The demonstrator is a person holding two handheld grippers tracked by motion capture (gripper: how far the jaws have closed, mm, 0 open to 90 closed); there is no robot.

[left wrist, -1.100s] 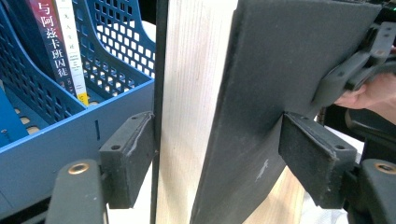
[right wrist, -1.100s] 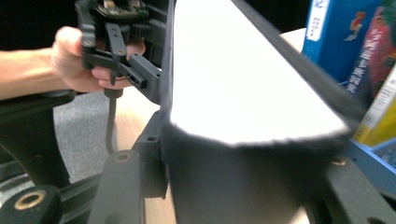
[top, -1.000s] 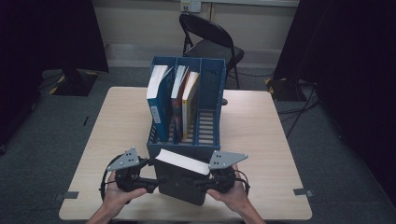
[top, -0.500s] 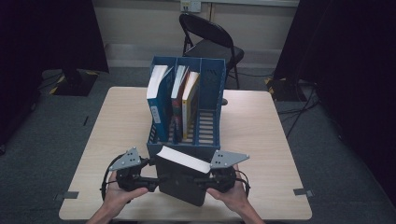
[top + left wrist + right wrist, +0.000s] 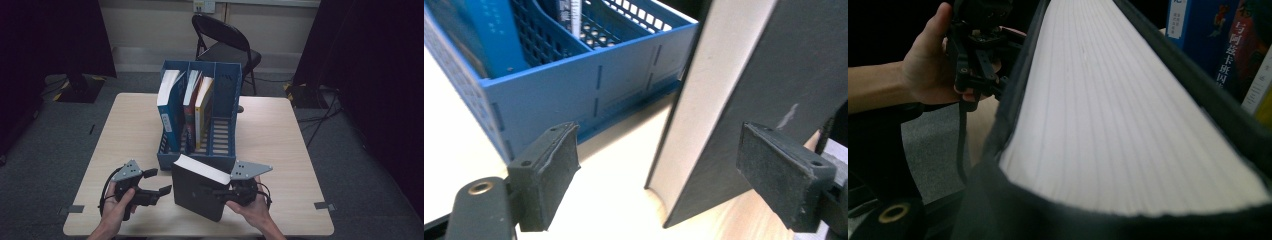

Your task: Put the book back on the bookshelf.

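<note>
Though matte black, slab-like book (image 5: 197, 192)

A black book (image 5: 200, 192) with white pages, a blue slotted rack (image 5: 222, 135), a pale wood-grain table (image 5: 280, 135).

I can make out Chinese characters "与网孩车班因" running down the spine of a red upright book (image 5: 1243, 55); the rest is too blurry.

On my screen a blue file rack (image 5: 222, 150) stands mid-table (image 5: 290, 145) with three upright books (image 5: 187, 107) in its left compartments. Beyond the far edge I see a black folding chair (image 5: 225, 45).
</note>
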